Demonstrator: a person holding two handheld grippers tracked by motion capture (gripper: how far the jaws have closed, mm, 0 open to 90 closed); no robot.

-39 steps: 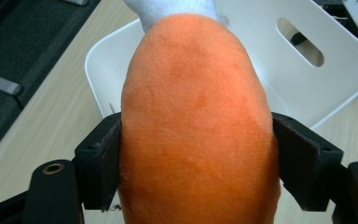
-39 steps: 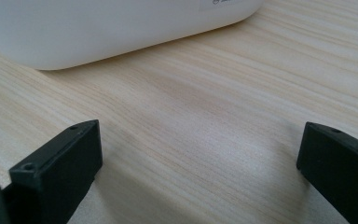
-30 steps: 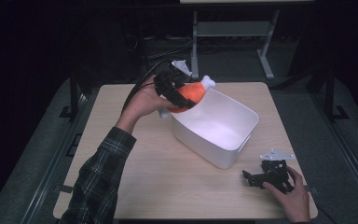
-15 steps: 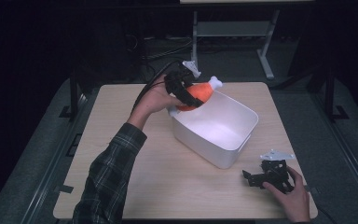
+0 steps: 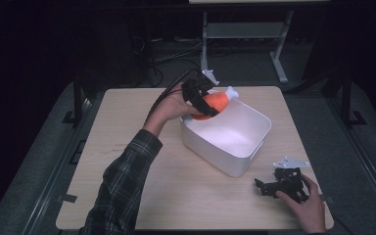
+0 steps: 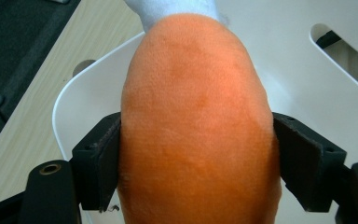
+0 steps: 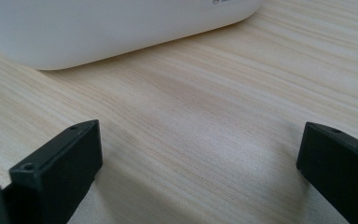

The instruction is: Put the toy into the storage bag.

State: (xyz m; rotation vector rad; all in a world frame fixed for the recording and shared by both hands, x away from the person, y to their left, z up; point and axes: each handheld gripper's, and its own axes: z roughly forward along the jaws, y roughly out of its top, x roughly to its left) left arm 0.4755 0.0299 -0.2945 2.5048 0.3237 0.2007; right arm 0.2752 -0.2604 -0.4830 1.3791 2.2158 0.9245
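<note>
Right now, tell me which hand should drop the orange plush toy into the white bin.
Left. Its tool already clamps the orange plush toy over the white bin rim. The right tool rests open on the table, holding nothing, beside the bin's near corner.

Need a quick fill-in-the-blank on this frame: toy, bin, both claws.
1. The left claw is shut on a plush toy whose body is ____ in colour.
2. The toy is held above the rim of the ____ bin.
3. The right claw rests on the wooden table with its jaws ____.

Missing words: orange; white; open
</note>
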